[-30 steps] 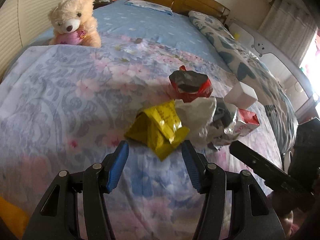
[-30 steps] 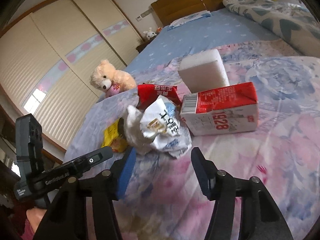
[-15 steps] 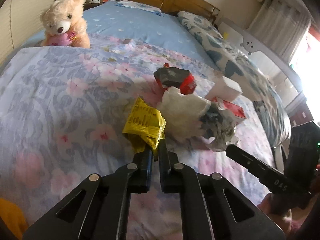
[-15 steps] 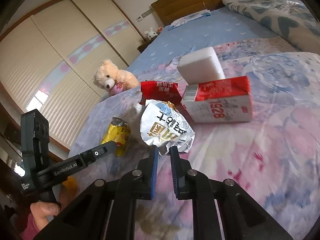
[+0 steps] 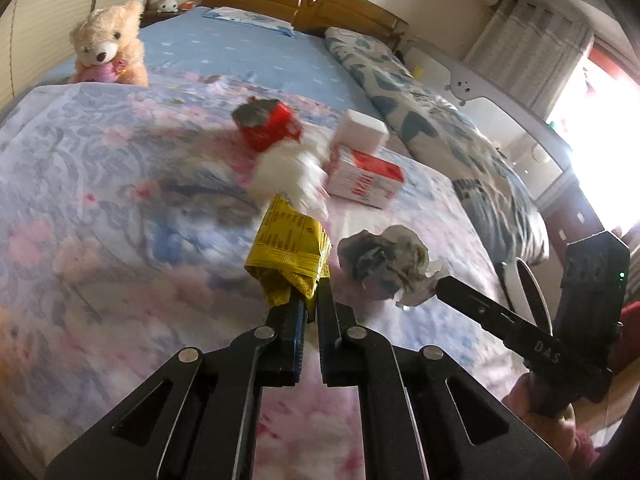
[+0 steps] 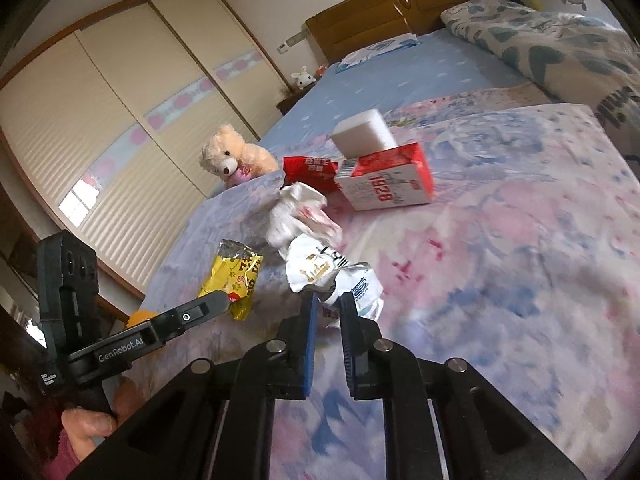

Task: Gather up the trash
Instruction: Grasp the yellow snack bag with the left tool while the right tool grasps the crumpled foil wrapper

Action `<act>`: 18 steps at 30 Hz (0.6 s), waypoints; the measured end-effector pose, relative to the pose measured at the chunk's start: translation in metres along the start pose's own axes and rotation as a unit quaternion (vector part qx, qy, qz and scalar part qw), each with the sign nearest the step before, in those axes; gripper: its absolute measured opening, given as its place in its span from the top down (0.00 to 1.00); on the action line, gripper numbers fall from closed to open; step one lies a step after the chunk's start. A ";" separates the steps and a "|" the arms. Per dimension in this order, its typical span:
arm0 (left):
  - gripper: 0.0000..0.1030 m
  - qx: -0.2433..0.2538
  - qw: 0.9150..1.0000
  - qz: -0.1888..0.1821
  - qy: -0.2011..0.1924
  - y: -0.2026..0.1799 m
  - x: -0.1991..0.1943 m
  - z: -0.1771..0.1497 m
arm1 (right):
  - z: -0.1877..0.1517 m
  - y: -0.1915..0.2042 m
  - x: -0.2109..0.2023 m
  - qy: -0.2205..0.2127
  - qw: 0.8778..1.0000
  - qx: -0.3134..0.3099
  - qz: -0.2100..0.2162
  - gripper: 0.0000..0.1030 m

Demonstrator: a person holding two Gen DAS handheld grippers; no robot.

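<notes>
Trash is in both grips; the left gripper (image 5: 310,286) has its jaws clamped on a yellow wrapper (image 5: 290,256), the right gripper (image 6: 329,300) on a white wrapper (image 6: 328,270), both nearer than the red carton (image 6: 386,184), pinched by their near edges, likely for lifting off the bed (image 6: 520,248).

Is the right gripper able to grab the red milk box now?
Probably not right away. The right gripper is shut on the crumpled white wrapper, so its jaws are full. The red milk box lies farther up the bed, uncovered, so dropping the wrapper would free the way.
</notes>
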State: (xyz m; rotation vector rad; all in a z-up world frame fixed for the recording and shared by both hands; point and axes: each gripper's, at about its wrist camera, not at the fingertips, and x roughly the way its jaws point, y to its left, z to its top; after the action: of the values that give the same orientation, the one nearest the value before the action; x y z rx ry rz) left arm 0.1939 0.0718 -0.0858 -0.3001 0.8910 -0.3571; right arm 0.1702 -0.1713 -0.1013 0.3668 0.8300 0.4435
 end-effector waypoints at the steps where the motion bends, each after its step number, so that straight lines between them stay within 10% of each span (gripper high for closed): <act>1: 0.95 0.002 1.000 -0.001 0.000 -0.004 -0.001 -0.003 | -0.003 -0.003 -0.006 -0.001 1.000 0.001 -0.003 0.92; 8: 0.95 0.008 1.000 -0.009 0.001 -0.024 -0.003 -0.019 | -0.012 -0.016 -0.028 0.006 1.000 -0.008 -0.028 0.86; 13: 0.95 0.007 1.000 -0.005 0.005 -0.025 -0.005 -0.025 | -0.014 -0.019 -0.028 -0.004 0.999 -0.003 -0.044 0.25; 18: 0.96 0.005 1.000 -0.003 0.009 -0.026 -0.006 -0.026 | -0.005 -0.021 -0.005 0.007 0.998 -0.007 -0.069 0.25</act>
State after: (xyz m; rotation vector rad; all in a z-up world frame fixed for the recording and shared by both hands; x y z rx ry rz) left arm 0.1650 0.0479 -0.0872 -0.2906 0.9053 -0.3710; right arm 0.1682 -0.1915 -0.1111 0.2913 0.8599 0.3246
